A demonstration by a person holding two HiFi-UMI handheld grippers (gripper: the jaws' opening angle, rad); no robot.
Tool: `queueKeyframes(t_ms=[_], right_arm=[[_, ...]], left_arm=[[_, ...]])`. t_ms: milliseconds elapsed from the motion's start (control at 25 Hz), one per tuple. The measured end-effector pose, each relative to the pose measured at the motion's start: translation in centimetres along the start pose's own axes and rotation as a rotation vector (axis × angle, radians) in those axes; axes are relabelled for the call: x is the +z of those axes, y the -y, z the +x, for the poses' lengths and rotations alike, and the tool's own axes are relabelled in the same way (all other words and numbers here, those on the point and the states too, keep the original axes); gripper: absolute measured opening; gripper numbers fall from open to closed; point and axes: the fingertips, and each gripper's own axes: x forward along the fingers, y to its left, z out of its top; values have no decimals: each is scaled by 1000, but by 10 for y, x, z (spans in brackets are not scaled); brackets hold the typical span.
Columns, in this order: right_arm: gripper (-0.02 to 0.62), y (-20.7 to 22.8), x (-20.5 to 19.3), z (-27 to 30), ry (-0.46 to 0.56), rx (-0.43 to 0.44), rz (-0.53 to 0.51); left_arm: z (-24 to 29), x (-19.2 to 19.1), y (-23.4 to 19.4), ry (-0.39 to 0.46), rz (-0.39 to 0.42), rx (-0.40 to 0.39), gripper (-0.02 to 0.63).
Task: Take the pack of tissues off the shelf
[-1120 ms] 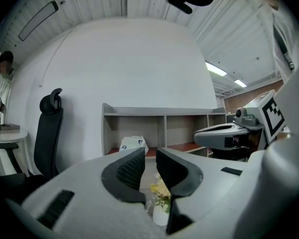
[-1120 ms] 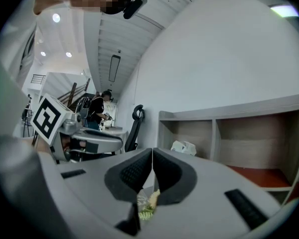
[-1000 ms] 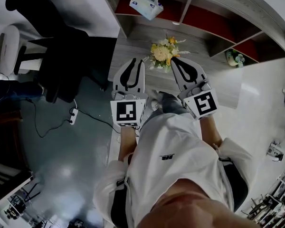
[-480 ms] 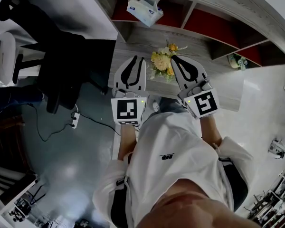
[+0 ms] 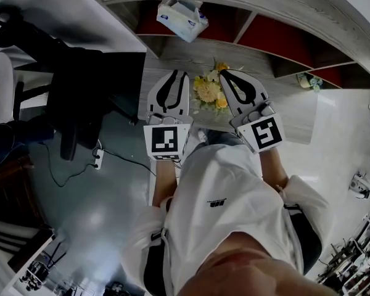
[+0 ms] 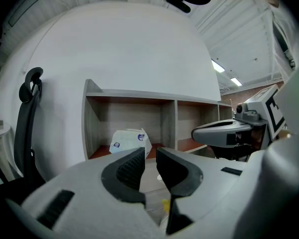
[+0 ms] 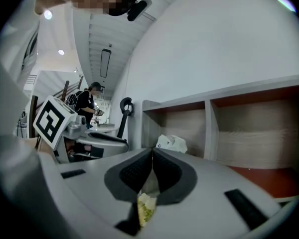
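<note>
— Where's the pack of tissues (image 6: 129, 141)?
— Ahead of the left claw (image 6: 149, 156), slightly left, in the end compartment of the shelf (image 6: 139, 94), well apart. That claw is empty, jaws barely parted; the right claw (image 7: 152, 156) is clenched on nothing.
— Risk?
— That narrow gap may shove the pack deeper; the flowers (image 5: 209, 92) below both claws could get knocked.

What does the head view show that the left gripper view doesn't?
Only the head view: the flowers as a whole bunch, the person's white shirt and the power strip. Only the left gripper view: the ceiling lights and the narrow gap between the left gripper's jaws. Both: the tissues in the shelf's left compartment, and the right gripper.
</note>
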Motion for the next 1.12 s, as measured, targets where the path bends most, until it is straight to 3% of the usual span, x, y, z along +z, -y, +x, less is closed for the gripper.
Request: queueKeyframes(t_ms=[760, 1120], right_arm=[[26, 35, -26, 34, -56, -9, 55], [26, 46, -32, 42, -67, -24, 90]], left_arm=[[69, -14, -15, -52, 26, -42, 87], [96, -20, -17, -78, 57, -68, 117]])
